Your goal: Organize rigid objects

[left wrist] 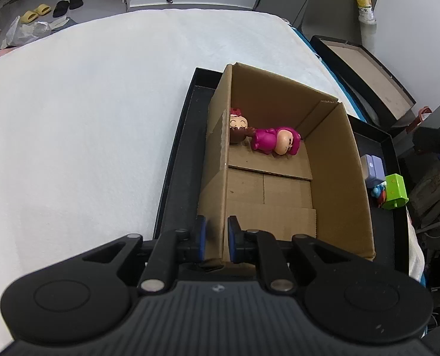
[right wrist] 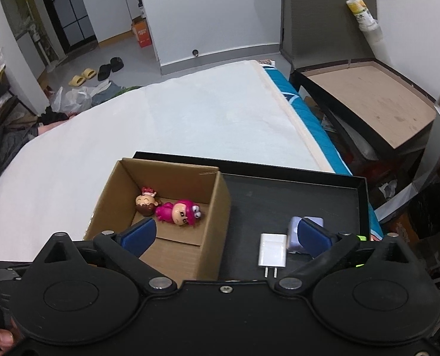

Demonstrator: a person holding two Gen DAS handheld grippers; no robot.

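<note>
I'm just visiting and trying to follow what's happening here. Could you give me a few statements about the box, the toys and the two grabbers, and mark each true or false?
1. Two toy figures lie inside the cardboard box: a pink figure and a brown figure. True.
2. The left gripper is wide open above the box. False: it is shut on the box wall.
3. The right gripper holds a toy. False: its jaws are open and hold nothing.
4. A white charger lies on the black tray, outside the box. True.
5. The box stands on the tray. True.
</note>
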